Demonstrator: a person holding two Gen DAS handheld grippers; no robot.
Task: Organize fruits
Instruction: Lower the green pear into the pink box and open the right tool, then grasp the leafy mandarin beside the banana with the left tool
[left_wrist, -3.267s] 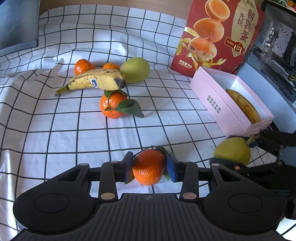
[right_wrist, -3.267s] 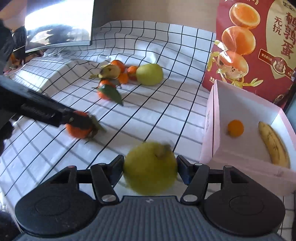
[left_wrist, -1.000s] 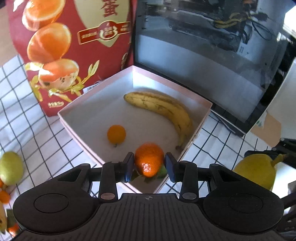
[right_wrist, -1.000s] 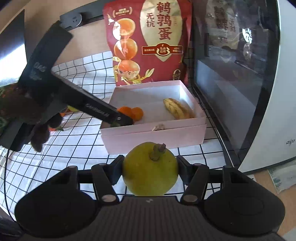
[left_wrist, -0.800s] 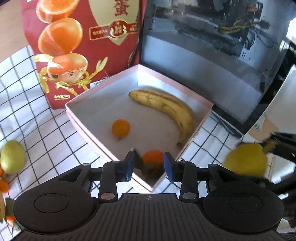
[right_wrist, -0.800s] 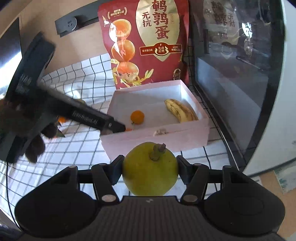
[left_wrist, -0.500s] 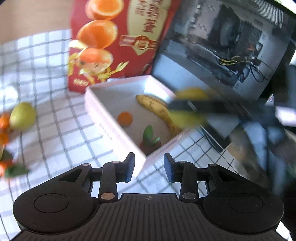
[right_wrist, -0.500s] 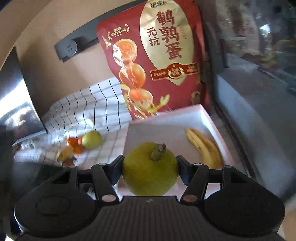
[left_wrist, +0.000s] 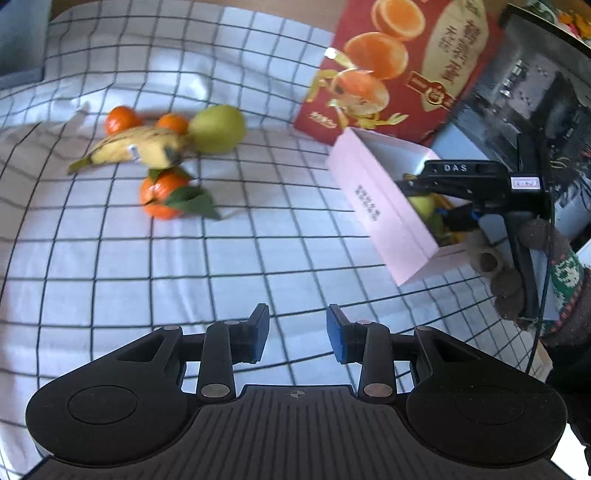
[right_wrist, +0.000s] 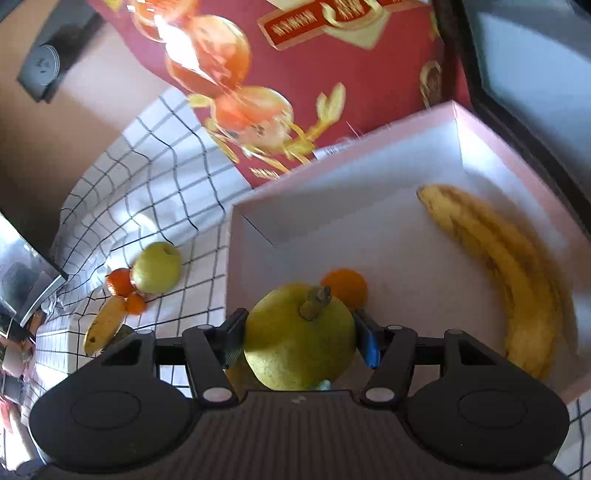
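My left gripper (left_wrist: 297, 332) is open and empty over the checked cloth. Ahead on the cloth lie a banana (left_wrist: 133, 149), a green pear (left_wrist: 218, 127), two small oranges (left_wrist: 120, 120) and a leafy orange (left_wrist: 164, 197). My right gripper (right_wrist: 299, 338) is shut on a yellow-green pear (right_wrist: 297, 336) and holds it over the near part of the pink box (right_wrist: 369, 206). The box holds a banana (right_wrist: 506, 273) and a small orange (right_wrist: 345, 286). In the left wrist view the right gripper (left_wrist: 424, 195) reaches into the pink box (left_wrist: 384, 218).
A red snack bag (left_wrist: 399, 62) stands behind the box. A dark appliance (left_wrist: 535, 107) stands to the right of it. A dark screen edge (right_wrist: 26, 273) shows at the far left.
My left gripper let the leafy orange go into the box, opened, and swung back left towards the fruit pile. My right gripper carried the pear forward over the box.
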